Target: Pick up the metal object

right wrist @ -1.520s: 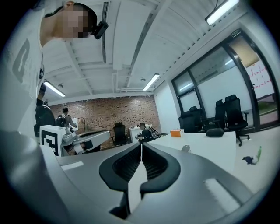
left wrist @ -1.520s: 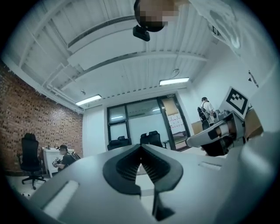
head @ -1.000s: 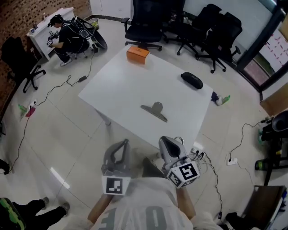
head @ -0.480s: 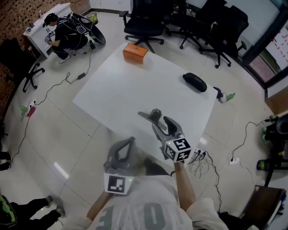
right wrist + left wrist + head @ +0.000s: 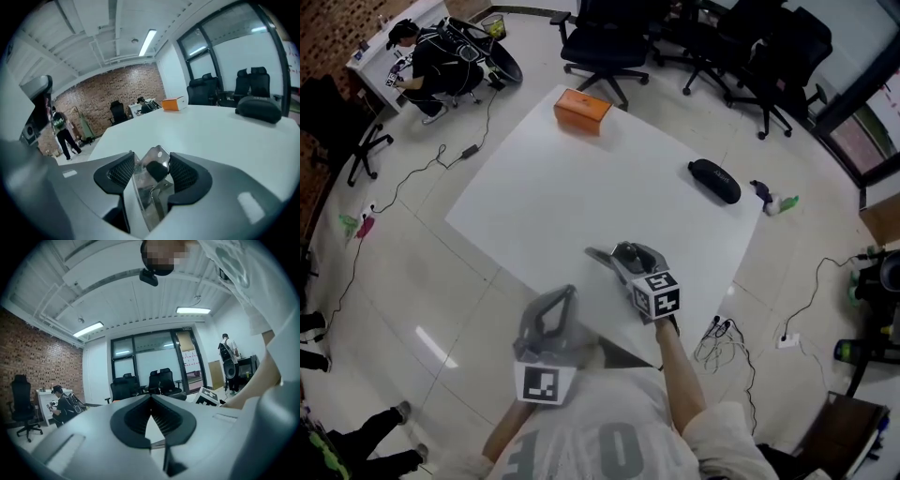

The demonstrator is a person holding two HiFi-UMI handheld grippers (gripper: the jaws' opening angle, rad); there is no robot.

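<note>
The metal object (image 5: 598,255), a shiny clip with a black knob, lies on the white table (image 5: 544,187) near its front edge. My right gripper (image 5: 628,253) is over it. In the right gripper view the metal object (image 5: 158,153) sits between the two ribbed pads (image 5: 121,171). The right gripper (image 5: 151,166) is opening its jaws, and they stand around the clip without pressing on it. My left gripper (image 5: 567,292) hangs off the table's front edge near my body. Seen in the left gripper view, the left gripper (image 5: 150,398) has its tips together and holds nothing.
An orange box (image 5: 582,110) stands at the table's far corner and a black case (image 5: 714,180) lies near its right edge. Black office chairs (image 5: 605,42) ring the far side. A person (image 5: 431,61) crouches at far left. Cables (image 5: 722,337) lie on the floor.
My right gripper has moved forward from beside my body onto the table and around the metal object, and its jaws have opened. The left gripper has stayed low near my body.
</note>
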